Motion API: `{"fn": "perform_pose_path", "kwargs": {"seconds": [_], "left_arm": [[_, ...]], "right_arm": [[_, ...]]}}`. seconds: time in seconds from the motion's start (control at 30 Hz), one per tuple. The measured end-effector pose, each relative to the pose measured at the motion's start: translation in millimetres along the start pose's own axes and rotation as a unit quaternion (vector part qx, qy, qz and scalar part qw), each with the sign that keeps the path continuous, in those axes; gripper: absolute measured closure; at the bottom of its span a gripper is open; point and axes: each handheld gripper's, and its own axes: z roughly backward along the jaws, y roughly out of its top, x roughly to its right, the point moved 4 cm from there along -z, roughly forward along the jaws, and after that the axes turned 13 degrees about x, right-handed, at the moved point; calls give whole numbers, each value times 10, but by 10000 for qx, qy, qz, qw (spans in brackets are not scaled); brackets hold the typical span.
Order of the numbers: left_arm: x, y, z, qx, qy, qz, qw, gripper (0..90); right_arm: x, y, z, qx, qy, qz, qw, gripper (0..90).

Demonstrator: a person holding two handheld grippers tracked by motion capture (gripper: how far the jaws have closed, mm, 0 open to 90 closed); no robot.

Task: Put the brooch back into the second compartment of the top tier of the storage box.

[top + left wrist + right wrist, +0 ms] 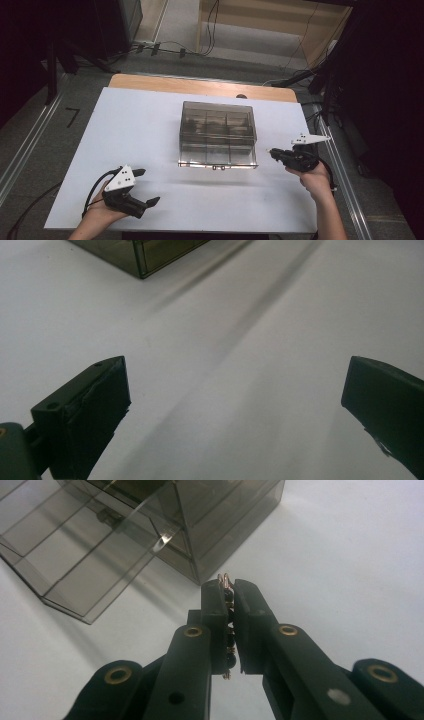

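A short beaded chain, made of dark round beads and copper-coloured wire links, is clamped between the jaws of the right gripper, which are closed on it. Its long axis is seen to run along the jaws in the right gripper view, one looped end sticking out past the tips towards the smoky transparent plastic organiser box and the other end hanging out behind the pads. The chain is held just beside the box's right front corner, above the white table surface. The box is rectangular, hard and glossy, divided into compartments by thin clear walls, with its lid seen in the right gripper view. The left gripper is held well apart from the box, off its front left corner, with its matte black jaws spread wide and nothing between them.
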Motion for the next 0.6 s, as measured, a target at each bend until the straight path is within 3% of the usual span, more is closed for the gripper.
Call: {"fn": "perform_pose_path", "kwargs": {"seconds": [0.6], "left_arm": [[9, 0, -12, -6, -1, -5, 10000, 0]], "right_arm": [[-131, 247, 193, 250, 144, 197, 9994, 818]]}}
